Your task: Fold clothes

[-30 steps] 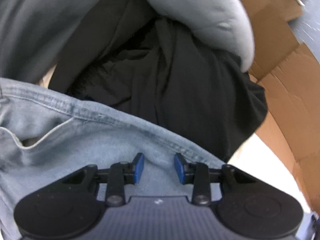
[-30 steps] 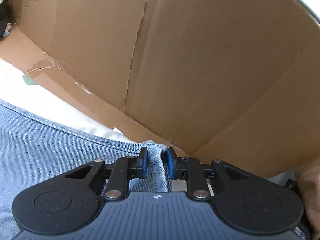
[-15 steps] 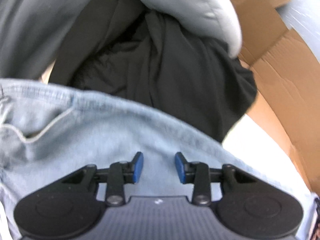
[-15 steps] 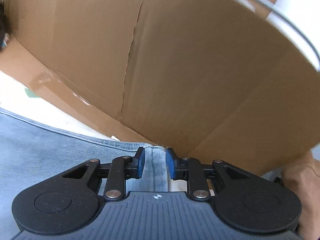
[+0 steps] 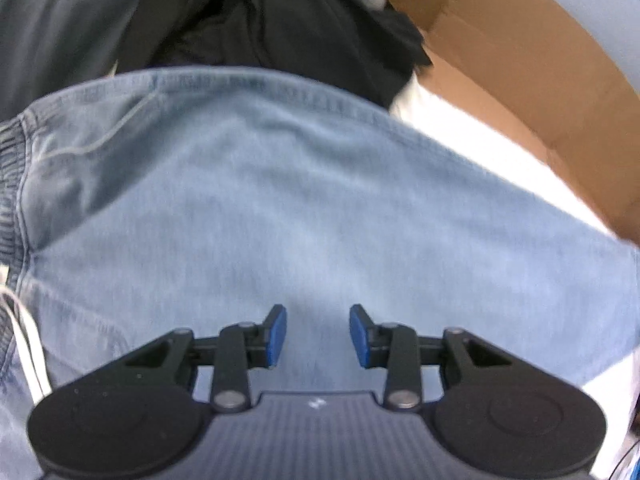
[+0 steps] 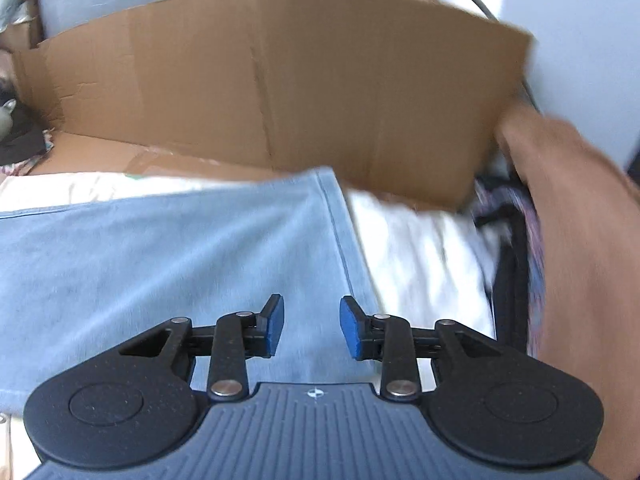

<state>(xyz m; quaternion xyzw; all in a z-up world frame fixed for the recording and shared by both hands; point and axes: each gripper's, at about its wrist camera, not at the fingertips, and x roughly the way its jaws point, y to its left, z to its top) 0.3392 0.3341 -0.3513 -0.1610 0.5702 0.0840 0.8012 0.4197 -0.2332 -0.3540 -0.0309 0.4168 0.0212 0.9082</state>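
Observation:
Light blue denim shorts [image 5: 280, 200] lie flat on a white surface, with the elastic waistband and a white drawstring [image 5: 28, 332] at the left edge of the left wrist view. My left gripper [image 5: 318, 336] hovers open above the denim, nothing between its blue pads. In the right wrist view the hemmed leg end of the shorts [image 6: 160, 248] lies spread out. My right gripper [image 6: 312, 330] is open just above that hem edge, holding nothing.
A black garment [image 5: 280, 28] and grey clothing [image 5: 52, 28] are piled behind the shorts. A cardboard wall [image 6: 280, 80] stands along the far side. A tan garment [image 6: 580, 240] and a dark patterned one [image 6: 516, 240] lie at the right.
My right gripper has let go of the denim hem, opened and pulled back; the leg end now lies flat. My left gripper stayed open and drew back over the shorts.

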